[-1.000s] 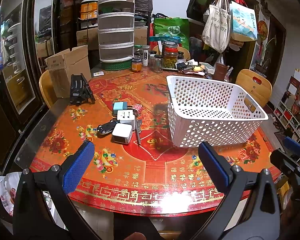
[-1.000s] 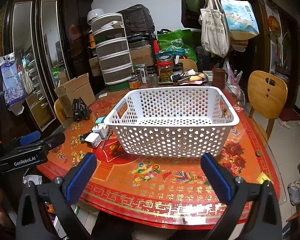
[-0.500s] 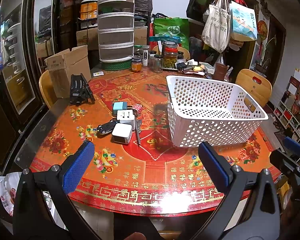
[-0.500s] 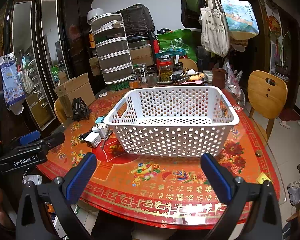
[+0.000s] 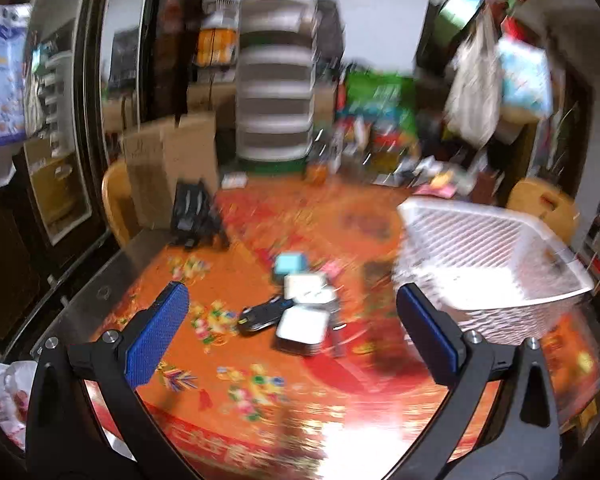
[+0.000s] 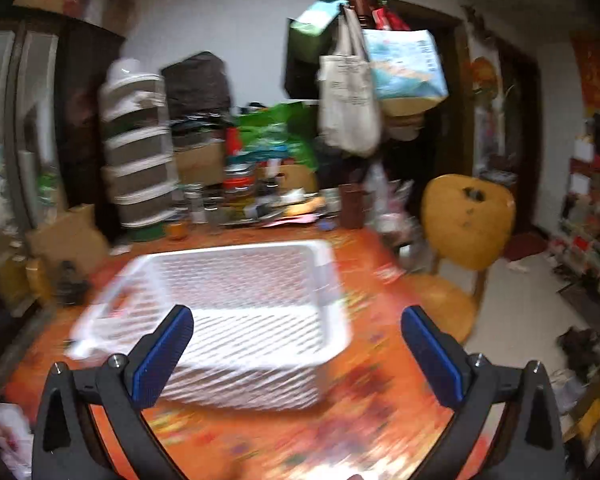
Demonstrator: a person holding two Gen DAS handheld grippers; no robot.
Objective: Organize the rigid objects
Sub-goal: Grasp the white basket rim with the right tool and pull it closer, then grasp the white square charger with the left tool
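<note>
Both views are motion-blurred. In the left wrist view a cluster of small items lies mid-table: a white charger block [image 5: 301, 326], a white plug adapter [image 5: 305, 286], a teal box [image 5: 290, 263] and a black car key [image 5: 262, 314]. My left gripper [image 5: 288, 330] hangs open above the table, just short of the cluster, nothing between its blue pads. The white perforated basket [image 5: 496, 268] stands to the right. In the right wrist view the basket [image 6: 236, 320] sits straight ahead and my right gripper [image 6: 296, 354] is open, empty, in front of its near wall.
A black stand [image 5: 190, 216] and a cardboard box [image 5: 168, 172] sit at the table's left back. Jars and clutter [image 6: 240, 196] line the far edge beside stacked drawers [image 6: 138, 176]. A wooden chair [image 6: 468, 232] stands right of the table; another chair [image 5: 544, 204] is behind the basket.
Both grippers have moved forward over the table and now blur with motion. The left is closer to the small items; the right has swung rightward, so the basket sits left of centre.
</note>
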